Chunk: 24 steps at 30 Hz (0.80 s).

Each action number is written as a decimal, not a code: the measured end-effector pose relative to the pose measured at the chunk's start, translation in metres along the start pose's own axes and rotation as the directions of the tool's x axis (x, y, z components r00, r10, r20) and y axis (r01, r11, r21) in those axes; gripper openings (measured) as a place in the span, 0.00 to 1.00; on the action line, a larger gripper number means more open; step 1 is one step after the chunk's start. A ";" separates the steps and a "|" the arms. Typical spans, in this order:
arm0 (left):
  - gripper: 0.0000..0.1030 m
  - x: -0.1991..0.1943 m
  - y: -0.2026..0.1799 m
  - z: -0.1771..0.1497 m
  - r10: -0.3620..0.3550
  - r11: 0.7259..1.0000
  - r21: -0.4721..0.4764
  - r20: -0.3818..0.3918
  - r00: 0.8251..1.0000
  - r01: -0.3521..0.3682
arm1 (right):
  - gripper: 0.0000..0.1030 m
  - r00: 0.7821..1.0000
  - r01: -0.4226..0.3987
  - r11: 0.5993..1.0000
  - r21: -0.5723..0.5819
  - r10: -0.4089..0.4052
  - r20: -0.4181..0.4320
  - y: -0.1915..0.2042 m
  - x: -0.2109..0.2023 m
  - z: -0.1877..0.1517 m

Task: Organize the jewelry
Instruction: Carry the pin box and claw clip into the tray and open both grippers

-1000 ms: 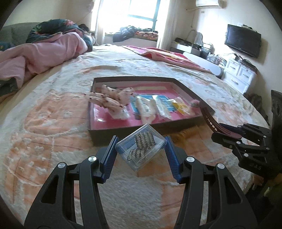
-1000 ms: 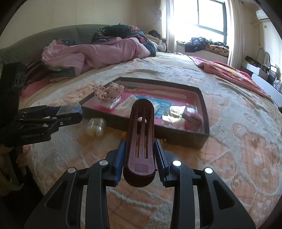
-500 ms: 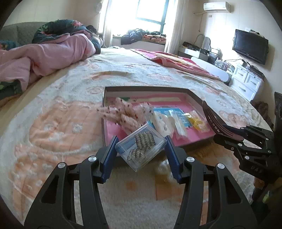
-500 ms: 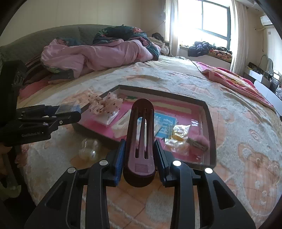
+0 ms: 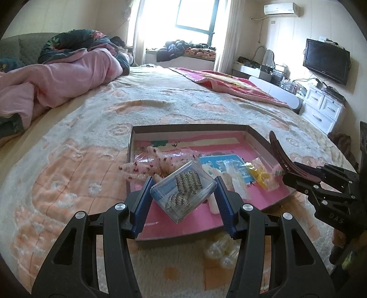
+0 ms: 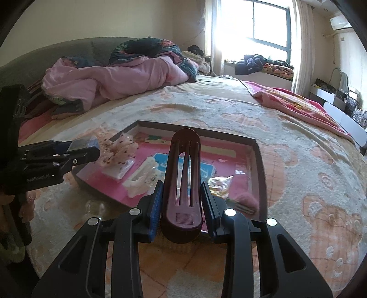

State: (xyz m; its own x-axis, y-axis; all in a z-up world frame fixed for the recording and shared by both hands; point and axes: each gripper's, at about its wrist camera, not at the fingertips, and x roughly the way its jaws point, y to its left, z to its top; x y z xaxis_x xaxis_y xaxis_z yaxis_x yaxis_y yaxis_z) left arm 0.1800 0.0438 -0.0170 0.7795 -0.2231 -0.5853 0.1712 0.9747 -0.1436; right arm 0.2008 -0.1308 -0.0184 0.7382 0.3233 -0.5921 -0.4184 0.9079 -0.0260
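The left gripper (image 5: 183, 194) is clamped on a small clear plastic box (image 5: 183, 192) with sparkly jewelry pieces inside; the box sits tilted between the blue pads (image 5: 143, 206), above the near edge of a shallow tray (image 5: 190, 127) with a pink floor that lies on the bed (image 5: 80, 160). The right gripper (image 6: 181, 201) is clamped on a dark maroon hair clip (image 6: 183, 178), which stands up along the fingers and points toward the far side of the tray (image 6: 259, 155); in the left wrist view that clip (image 5: 281, 155) shows at the right, over the tray's right wall.

Inside the tray, at the left, lies a pale pink spotted fabric bow (image 5: 158, 160) on a clear packet. Near the middle there is a blue card (image 5: 220, 160) and a white claw clip (image 6: 142, 178). Toward the right sits a small bag with yellow pieces (image 5: 260, 175), and a pink fuzzy item (image 6: 246, 200) lies in the near right corner. Just outside the tray's near wall, a clear rounded container (image 5: 218, 248) rests on the bedspread, which is cream with peach bear patterns.

At the far left of the bed a pink quilt (image 5: 57, 82) is bunched up. A window (image 5: 195, 16) glows bright behind it, and a television (image 5: 325, 60) hangs on the right wall above white drawers (image 5: 321, 107)
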 end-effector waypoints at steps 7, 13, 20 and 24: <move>0.43 0.012 -0.007 0.007 -0.015 1.000 0.005 -0.002 1.000 0.015 | 0.30 1.000 0.024 0.999 0.022 -0.024 -0.001 -0.014 0.007 0.004; 0.43 0.024 -0.013 0.012 -0.021 1.000 0.022 -0.007 1.000 0.021 | 0.30 0.999 0.043 0.999 0.015 -0.043 -0.004 -0.021 0.013 0.007; 0.43 0.036 -0.017 0.015 -0.013 0.999 0.050 -0.009 1.000 0.013 | 0.30 0.998 0.050 0.999 -0.002 -0.050 -0.023 -0.024 0.029 0.013; 0.43 0.045 -0.015 0.016 -0.017 0.999 0.043 -0.018 1.000 0.018 | 0.30 0.998 0.035 0.999 0.002 -0.035 -0.052 -0.025 0.042 0.015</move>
State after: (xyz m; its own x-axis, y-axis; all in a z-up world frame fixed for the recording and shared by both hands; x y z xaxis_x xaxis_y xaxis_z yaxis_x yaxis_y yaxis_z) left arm 0.2219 0.0194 -0.0281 0.7653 -0.2398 -0.5974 0.2108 0.9702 -0.1195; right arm 0.2502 -0.1359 -0.0307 0.7240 0.2772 -0.6317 -0.3911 0.9193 -0.0448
